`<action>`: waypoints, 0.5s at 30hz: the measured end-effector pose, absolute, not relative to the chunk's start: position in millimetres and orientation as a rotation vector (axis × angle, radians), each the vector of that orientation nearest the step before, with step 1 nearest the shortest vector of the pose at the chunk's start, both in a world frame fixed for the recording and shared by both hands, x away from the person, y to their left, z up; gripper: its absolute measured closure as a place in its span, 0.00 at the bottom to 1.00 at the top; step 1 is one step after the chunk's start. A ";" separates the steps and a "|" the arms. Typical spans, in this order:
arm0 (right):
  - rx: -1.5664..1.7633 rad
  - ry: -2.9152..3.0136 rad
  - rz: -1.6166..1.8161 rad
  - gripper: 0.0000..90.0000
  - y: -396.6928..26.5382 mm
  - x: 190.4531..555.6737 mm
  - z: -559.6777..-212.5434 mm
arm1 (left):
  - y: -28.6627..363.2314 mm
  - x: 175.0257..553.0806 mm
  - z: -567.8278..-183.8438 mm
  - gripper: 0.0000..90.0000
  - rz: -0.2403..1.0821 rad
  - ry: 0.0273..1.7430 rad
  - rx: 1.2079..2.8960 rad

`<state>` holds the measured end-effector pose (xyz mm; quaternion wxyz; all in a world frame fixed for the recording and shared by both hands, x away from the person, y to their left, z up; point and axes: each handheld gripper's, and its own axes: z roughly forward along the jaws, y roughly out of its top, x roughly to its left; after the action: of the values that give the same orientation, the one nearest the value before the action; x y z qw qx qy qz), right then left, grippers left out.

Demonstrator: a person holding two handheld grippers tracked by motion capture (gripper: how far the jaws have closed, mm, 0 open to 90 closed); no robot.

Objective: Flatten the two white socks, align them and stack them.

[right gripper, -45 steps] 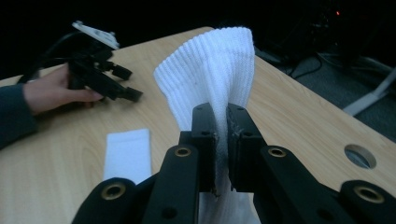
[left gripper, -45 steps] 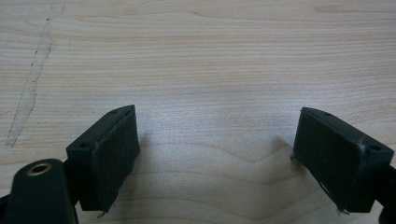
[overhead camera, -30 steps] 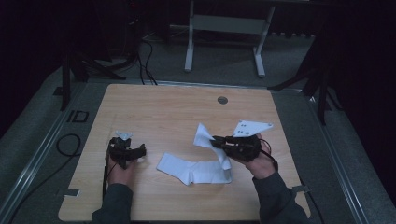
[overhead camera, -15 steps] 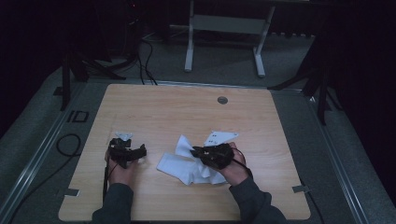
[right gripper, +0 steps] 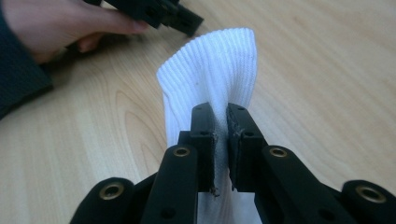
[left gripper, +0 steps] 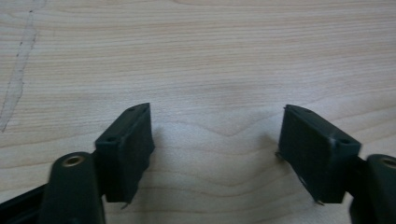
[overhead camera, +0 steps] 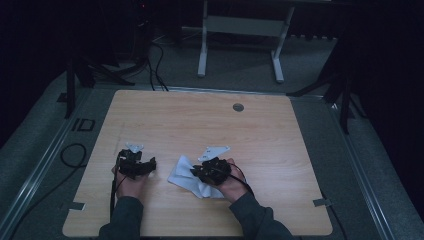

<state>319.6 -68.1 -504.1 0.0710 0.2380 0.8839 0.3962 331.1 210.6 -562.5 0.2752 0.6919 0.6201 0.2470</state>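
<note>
Dark room surrounds wooden table point(overhead camera: 200, 125) at frame centre. White ribbed sock point(overhead camera: 186, 176) lies crumpled lower centre, pinched in clenched right gripper point(overhead camera: 196, 172). Left gripper point(overhead camera: 150, 163) lower left, jaws spread wide over bare wood, nothing between.

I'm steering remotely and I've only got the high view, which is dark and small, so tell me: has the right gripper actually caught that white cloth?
Observer: Yes. In the right gripper view the right gripper is shut on the white ribbed cloth, pinching a fold between its jaws.
Operator: And the left gripper, is it holding anything?
Observer: No. The left gripper is open, its jaws wide apart over bare wooden table.
Operator: Is the cloth lifted at all?
Observer: The pinched edge stands up beyond the jaws; the high view shows the rest lying on the table beside the person's right hand.
</note>
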 end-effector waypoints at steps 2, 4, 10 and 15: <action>0.748 2.672 1.170 0.91 -63.7 322.0 -509.8 | 210.1 330.8 -562.3 0.35 0.664 1.662 1.861; 0.771 2.684 1.153 0.91 -58.9 323.1 -515.3 | 209.9 330.6 -562.1 0.36 0.663 1.658 1.863; 0.789 2.701 1.134 0.91 -46.4 323.0 -528.9 | 210.2 330.5 -562.2 0.36 0.661 1.654 1.865; 0.817 2.702 1.125 0.91 -42.6 323.8 -534.8 | 210.3 330.4 -562.3 0.36 0.662 1.653 1.865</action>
<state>323.8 -42.6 -534.8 0.0513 0.2686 0.8880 0.3697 330.4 210.3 -562.3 0.2779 0.6949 0.6157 0.2466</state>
